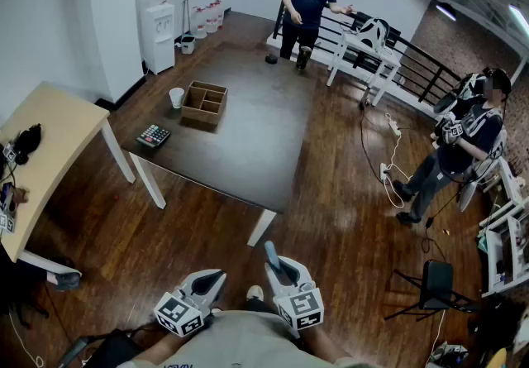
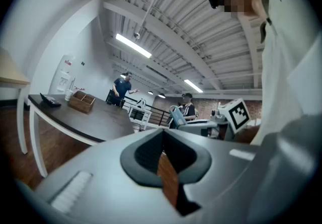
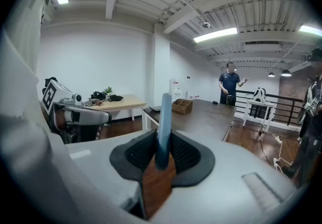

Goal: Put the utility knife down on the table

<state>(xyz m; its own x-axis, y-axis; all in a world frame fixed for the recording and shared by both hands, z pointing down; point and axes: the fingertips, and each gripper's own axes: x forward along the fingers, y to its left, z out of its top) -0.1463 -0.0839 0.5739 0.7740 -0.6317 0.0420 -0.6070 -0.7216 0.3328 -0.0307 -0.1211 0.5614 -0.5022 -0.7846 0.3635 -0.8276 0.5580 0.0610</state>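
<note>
Right gripper [image 1: 281, 269] is clamped on the utility knife [image 3: 164, 117], blue body sticking up out of the jaws. Left gripper [image 1: 211, 279] is closed, nothing in it. Both are well short of the table [image 1: 248, 151]'s near corner. I'd go for the bare near edge, clear of the calculator [image 1: 153, 136], cup [image 1: 176, 97] and wooden box [image 1: 204, 102] along the left edge. Lay the knife flat before releasing.

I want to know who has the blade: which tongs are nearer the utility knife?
Right. The right tongs are clamped on the utility knife, which sticks out between their jaws. The left tongs sit shut and empty alongside, not touching it.
</note>
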